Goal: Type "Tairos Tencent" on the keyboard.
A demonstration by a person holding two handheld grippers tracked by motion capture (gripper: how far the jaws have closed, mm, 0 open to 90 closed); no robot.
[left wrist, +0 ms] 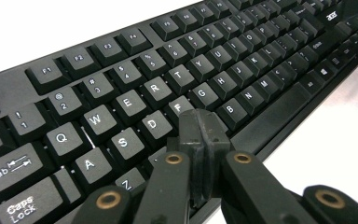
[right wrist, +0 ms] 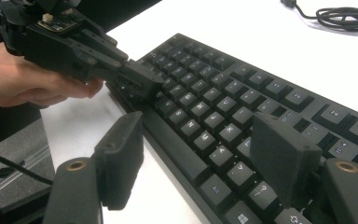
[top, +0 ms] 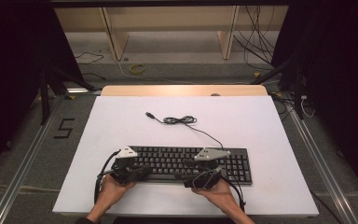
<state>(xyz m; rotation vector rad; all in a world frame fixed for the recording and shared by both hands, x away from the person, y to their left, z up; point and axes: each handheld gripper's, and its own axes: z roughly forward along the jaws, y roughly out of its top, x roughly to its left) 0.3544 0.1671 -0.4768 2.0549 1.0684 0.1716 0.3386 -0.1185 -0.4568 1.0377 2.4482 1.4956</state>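
Observation:
A black keyboard point(top: 168, 158) lies across the near part of the white table point(top: 261, 116). Its cable point(top: 182, 120) coils behind it and ends in a loose USB plug point(top: 149, 114). My left gripper point(top: 145, 171) is shut with nothing between the jaws. In the left gripper view the closed tip point(left wrist: 198, 126) rests over the keyboard point(left wrist: 135, 93) just below the F key. My right gripper point(top: 189, 176) hangs over the keyboard's front edge near its middle. In the right gripper view it point(right wrist: 200, 154) stands open, one jaw over the table and one over the keys point(right wrist: 214, 107). The left gripper point(right wrist: 135, 79) shows there too.
A person's hands point(top: 116, 189) come in from the near table edge. Wooden shelving point(top: 168, 28) stands beyond the table, with loose cables point(top: 261, 42) on the floor. Metal rails point(top: 23, 163) run along both sides. The cable coil point(right wrist: 345, 16) lies behind the keyboard.

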